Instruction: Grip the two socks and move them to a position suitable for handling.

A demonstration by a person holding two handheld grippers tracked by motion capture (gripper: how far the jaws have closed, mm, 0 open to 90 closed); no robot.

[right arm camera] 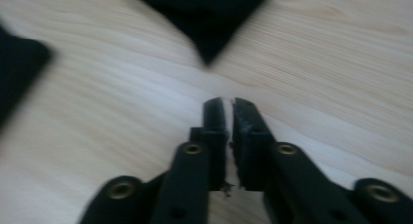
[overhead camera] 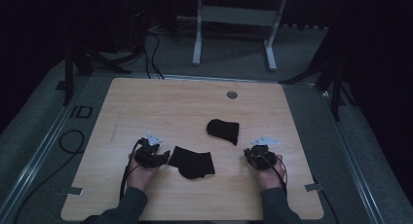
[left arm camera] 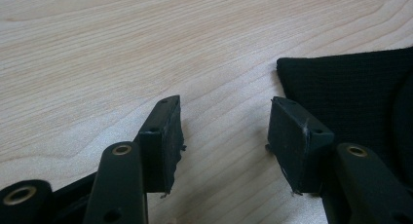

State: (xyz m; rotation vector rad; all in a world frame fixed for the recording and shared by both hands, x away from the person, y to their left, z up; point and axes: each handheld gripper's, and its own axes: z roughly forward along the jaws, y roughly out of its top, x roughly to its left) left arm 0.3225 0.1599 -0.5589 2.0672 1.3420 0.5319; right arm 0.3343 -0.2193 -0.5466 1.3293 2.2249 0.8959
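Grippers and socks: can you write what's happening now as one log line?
left gripper: open beside near sock | right gripper: shut, empty | far sock: untouched

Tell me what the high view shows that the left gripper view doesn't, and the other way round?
High view alone: both hands with the left gripper and right gripper, a second black cloth piece farther up the table, a round grey insert near the far edge, and the floor with cables and a white frame beyond. Left gripper view alone: the close detail, with its jaws spread apart, bare wood between them, and the knit weave of the near black cloth beside one jaw. Both share the wooden table and that near cloth.
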